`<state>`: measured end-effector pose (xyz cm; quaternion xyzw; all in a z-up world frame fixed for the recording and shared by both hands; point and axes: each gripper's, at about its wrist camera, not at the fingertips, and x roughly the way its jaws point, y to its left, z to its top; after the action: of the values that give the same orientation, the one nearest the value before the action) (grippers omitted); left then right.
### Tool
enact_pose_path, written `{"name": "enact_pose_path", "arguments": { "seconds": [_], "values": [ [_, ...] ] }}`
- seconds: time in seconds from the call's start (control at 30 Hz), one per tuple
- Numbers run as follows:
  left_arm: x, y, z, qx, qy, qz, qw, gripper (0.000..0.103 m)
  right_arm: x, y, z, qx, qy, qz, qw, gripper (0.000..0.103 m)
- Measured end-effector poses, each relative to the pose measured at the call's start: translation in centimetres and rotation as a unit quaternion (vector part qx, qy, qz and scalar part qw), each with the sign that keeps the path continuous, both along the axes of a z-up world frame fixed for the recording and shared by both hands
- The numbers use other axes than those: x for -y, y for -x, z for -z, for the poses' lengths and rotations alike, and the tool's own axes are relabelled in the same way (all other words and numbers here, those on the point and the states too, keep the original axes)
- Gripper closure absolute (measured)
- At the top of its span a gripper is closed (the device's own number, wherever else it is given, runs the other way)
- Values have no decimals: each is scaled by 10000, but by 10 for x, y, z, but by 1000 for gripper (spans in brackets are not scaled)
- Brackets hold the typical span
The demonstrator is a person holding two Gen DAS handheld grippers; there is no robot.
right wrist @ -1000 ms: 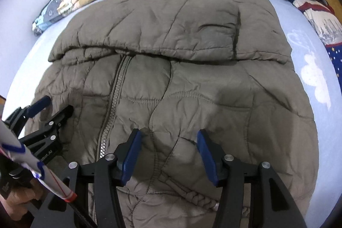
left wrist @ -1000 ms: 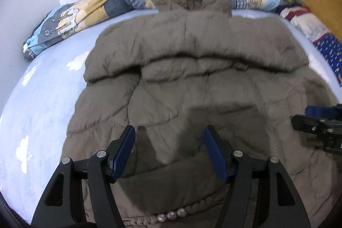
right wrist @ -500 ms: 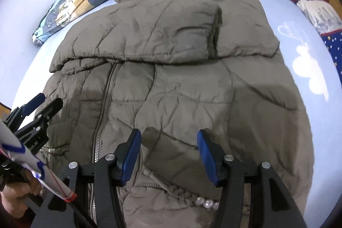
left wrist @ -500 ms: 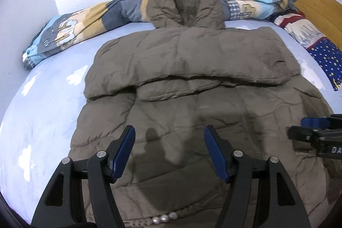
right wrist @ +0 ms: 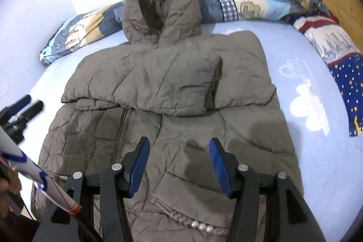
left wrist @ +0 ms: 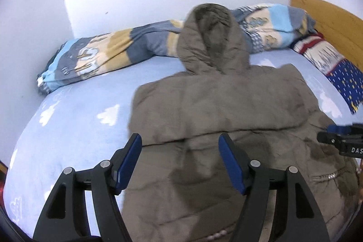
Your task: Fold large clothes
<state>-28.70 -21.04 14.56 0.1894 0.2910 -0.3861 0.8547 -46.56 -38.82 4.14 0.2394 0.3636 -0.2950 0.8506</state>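
An olive-brown quilted hooded jacket (left wrist: 215,106) lies flat on the light blue bed sheet (left wrist: 74,128), its hood toward the wall. Both sleeves are folded across its chest (right wrist: 172,87). My left gripper (left wrist: 179,140) hovers above the jacket's lower left part. Its jaws are opening and nothing is between them. My right gripper (right wrist: 179,141) hangs open over the lower right part, just right of the zipper (right wrist: 122,128), also holding nothing. Each gripper shows at the edge of the other's view: the right gripper (left wrist: 340,140) and the left gripper (right wrist: 25,108).
A rolled patterned blanket (left wrist: 109,58) runs along the white wall behind the hood. A star-printed pillow (left wrist: 335,69) lies at the right by the wooden headboard (left wrist: 329,15). A white rod with red and blue marks (right wrist: 34,171) crosses the lower left.
Both grippers have risen and drawn back from the jacket, so more of the bed and wall shows. The left fingers stand slightly wider. The jacket has not moved.
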Motion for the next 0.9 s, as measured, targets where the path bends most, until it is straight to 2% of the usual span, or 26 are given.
{"name": "enact_pose_path", "arguments": {
  "seconds": [0.1,0.2,0.33,0.47,0.7,0.9],
  "values": [
    [-16,-21,-7,-256,180,-244,9992,34,1,-12,-10,4,-266,124,9996,44],
    [-30,-29,-18,-294,363,-401,9981,34,-10,-26,-39,-20,-52,8,10000,44],
    [-44,-34,-26,-261,474,-503,9973,34,-20,-40,-98,227,65,-155,9996,44],
    [-56,-42,-25,-488,694,-589,9947,34,-22,-45,-152,380,41,-118,9992,44],
    [-54,-45,-18,-699,730,-405,9941,33,-22,-55,-228,333,325,-27,9989,44],
    [-51,-41,-12,-666,690,-307,9949,33,9,-83,-280,337,634,134,9973,39]
  ]
}}
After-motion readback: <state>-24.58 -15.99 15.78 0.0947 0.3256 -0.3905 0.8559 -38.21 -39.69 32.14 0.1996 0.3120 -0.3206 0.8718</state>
